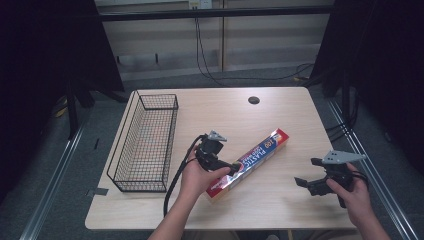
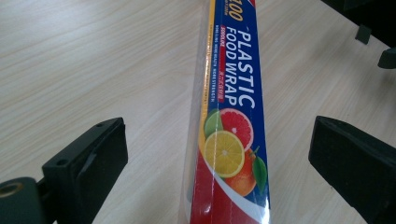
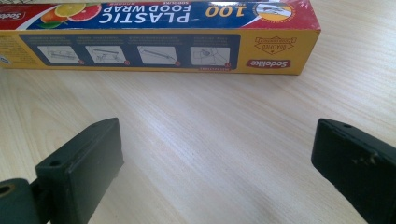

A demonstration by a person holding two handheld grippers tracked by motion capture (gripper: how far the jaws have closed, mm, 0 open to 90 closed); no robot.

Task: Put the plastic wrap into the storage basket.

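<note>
High view, nearest edge first: two forearms enter at the bottom of the frame, each hand carrying a gripper.

Left gripper [image 1: 231, 166]: lower centre of the frame, at the near end of the box. In the left gripper view its black jaws stand wide apart, one on each side of the box, neither touching it.

Right gripper [image 1: 306, 182]: lower right of the frame, well apart from the box, over bare wood. In the right gripper view its jaws are also spread wide with nothing between them; the box lies across the top of that frame.

Box of plastic food wrap [image 1: 248, 163]: long, narrow, red, blue and yellow, with citrus fruit printed near one end. It lies flat on the table [image 1: 280, 205], running diagonally from lower centre toward centre right of the high view.

Wire basket [image 1: 143, 145]: black, oblong, nothing inside, at the left of the frame, just beside the table's left edge.

Grommet hole [image 1: 253, 100]: small dark disc, upper centre of the table.

Cables [image 1: 210, 75]: on the floor beyond the far edge.

Step in hand, as judged: the left gripper is lined up for a grasp on the box's near end, not yet closed. The next move calls for lowering until the jaws bracket the box's sides, then closing squarely; gripping so near the end, the long box may tip when lifted.
</note>
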